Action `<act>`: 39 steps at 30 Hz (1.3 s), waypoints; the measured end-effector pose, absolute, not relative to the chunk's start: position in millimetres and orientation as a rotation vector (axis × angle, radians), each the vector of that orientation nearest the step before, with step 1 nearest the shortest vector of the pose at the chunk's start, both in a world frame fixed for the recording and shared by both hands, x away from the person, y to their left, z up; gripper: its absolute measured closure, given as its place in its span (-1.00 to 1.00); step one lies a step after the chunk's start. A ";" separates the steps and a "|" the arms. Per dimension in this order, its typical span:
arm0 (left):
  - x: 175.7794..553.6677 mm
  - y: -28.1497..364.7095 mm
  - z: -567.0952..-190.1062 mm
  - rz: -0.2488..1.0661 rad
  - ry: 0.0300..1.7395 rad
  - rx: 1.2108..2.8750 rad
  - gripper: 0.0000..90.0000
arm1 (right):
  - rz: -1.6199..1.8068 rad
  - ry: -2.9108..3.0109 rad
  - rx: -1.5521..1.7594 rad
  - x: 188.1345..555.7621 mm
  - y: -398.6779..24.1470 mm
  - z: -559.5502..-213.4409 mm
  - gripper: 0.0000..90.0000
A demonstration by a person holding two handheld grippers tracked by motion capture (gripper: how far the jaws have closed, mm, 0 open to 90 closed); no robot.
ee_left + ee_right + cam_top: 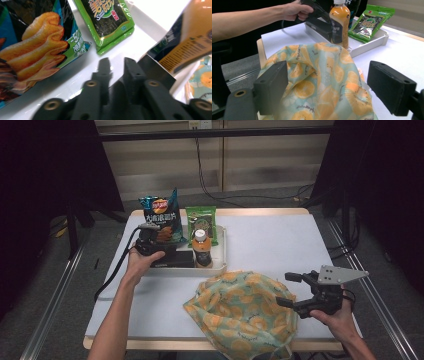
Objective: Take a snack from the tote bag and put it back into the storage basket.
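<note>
Two black tongs are seen: the left tongs [150, 245] trail a black cable, the right tongs [295, 292] are topped by a grey three-cornered plate. Brass-ringed screw holes are set in the jaws. Both forearms are left bare, sleeveless.

The soft cloth bag [240, 312] is pale mint green with a print of orange fruit slices and small dark script lines. The tall crinkled chip packet [162, 220] is dark blue and teal, with golden wavy chips, a red and yellow logo and white characters on it. The flat seaweed snack pouch [202, 220] is bright green with a dark middle panel and yellow-white lettering. The small plastic drink bottle [202, 249] holds orange liquid, has a white cap and a black and orange label. The shallow rectangular plastic tray [222, 245] is white. The tabletop [280, 245] is white with a light wood edge.
</note>
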State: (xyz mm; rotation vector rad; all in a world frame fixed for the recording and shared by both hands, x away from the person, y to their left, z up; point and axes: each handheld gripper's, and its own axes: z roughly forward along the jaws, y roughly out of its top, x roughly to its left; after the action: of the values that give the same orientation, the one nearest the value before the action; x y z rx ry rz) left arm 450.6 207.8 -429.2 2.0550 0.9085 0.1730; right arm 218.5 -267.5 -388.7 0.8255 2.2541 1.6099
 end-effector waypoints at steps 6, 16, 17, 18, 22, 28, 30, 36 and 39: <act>428.2 220.7 -414.8 0.229 0.874 2.012 0.13 | 1.594 2.231 0.851 218.1 -267.7 -388.9 -0.61; 388.4 244.8 -402.2 0.330 0.845 1.990 -0.56 | 1.567 2.175 0.897 214.2 -272.7 -388.5 -0.60; 383.7 246.9 -402.1 0.342 0.843 1.983 -0.58 | 1.560 2.174 0.907 212.8 -273.7 -389.0 -0.60; 379.1 249.4 -402.6 0.353 0.845 1.969 -0.61 | 1.558 2.177 0.908 212.0 -274.7 -389.5 -0.61; 366.4 261.9 -402.8 0.393 0.855 1.970 -0.70 | 1.552 2.140 0.936 208.4 -282.7 -387.8 -0.61; 344.0 282.3 -401.4 0.445 0.887 1.949 -0.81 | 1.526 2.119 0.972 201.4 -289.4 -391.7 -0.63; 335.4 287.6 -399.9 0.459 0.888 1.939 -0.84 | 1.513 2.114 0.982 199.4 -292.5 -393.5 -0.63; 306.4 294.2 -397.4 0.474 0.893 1.878 -0.89 | 1.504 2.055 1.028 196.6 -303.7 -393.7 -0.66; 292.4 293.3 -402.1 0.506 0.899 1.899 -0.89 | 1.481 2.065 1.037 193.0 -305.5 -396.3 -0.68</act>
State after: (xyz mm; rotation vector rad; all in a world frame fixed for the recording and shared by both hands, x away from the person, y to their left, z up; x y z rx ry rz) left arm 292.4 293.3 -402.1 1.8987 0.8991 0.5061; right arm 193.0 -305.5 -396.3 1.0370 2.0651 1.4809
